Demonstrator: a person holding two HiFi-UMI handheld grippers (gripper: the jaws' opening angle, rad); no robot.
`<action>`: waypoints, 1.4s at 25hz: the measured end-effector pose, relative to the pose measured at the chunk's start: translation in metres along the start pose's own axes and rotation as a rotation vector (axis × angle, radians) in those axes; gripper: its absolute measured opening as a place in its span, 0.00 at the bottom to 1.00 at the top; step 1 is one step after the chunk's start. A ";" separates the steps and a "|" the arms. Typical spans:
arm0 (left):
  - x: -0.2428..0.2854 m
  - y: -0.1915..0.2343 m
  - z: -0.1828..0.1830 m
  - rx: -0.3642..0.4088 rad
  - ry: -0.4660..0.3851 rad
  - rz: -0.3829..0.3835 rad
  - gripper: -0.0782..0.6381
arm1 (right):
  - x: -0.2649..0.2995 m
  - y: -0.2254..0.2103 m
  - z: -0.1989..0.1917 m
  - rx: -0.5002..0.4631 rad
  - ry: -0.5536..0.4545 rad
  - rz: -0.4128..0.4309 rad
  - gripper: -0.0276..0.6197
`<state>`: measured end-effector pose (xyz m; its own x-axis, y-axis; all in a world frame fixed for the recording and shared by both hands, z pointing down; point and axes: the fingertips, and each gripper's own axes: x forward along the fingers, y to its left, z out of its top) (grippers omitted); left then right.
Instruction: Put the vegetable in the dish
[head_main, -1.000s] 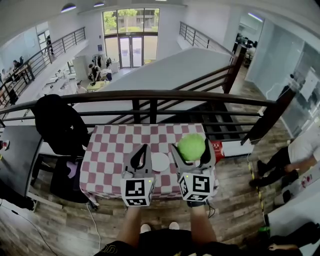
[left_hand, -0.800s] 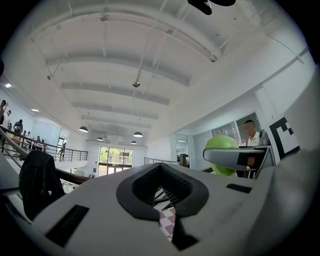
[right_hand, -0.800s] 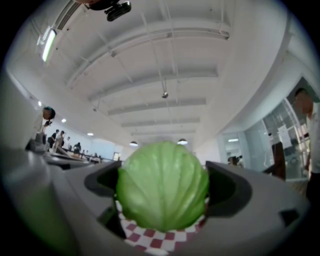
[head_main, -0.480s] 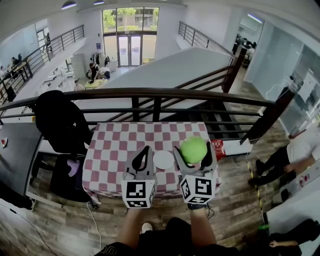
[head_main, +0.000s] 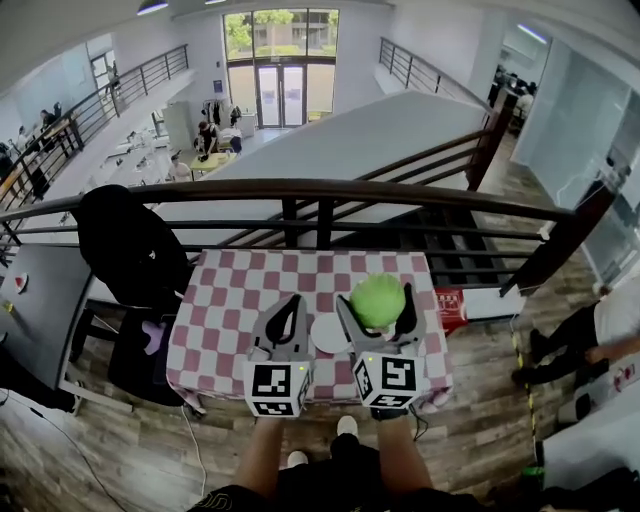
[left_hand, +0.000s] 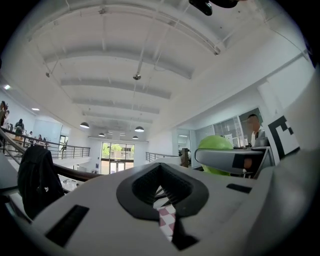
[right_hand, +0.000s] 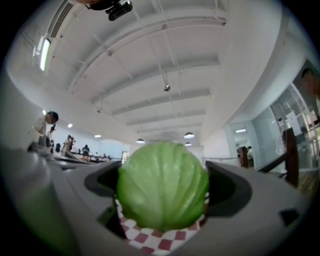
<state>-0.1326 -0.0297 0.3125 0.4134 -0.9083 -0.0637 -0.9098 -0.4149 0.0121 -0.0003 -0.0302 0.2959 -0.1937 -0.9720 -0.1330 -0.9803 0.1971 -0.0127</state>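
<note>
Dish (head_main: 324, 335) partly behind right gripper (head_main: 376, 297), cabbage (head_main: 379, 301) between its jaws

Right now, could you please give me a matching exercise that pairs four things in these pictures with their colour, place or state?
Things:
1. cabbage
2. dish
3. left gripper
4. jacket

Descriptions:
A. white, lying on the checked table
B. shut, holding nothing
C. green, clamped in the right gripper
D. black, beside the table's left edge

Pairs: 1-C, 2-A, 3-B, 4-D
</note>
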 end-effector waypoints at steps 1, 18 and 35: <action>0.012 -0.004 0.000 0.002 0.002 0.004 0.13 | 0.010 -0.009 -0.001 0.008 -0.002 0.010 0.88; 0.160 -0.049 -0.081 0.011 0.162 0.094 0.13 | 0.120 -0.122 -0.082 0.148 0.104 0.135 0.88; 0.203 0.019 -0.235 -0.094 0.368 0.094 0.13 | 0.176 -0.101 -0.257 0.143 0.411 0.110 0.88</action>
<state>-0.0578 -0.2342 0.5339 0.3302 -0.8936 0.3042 -0.9438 -0.3169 0.0935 0.0545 -0.2544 0.5285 -0.3237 -0.9088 0.2632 -0.9436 0.2894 -0.1612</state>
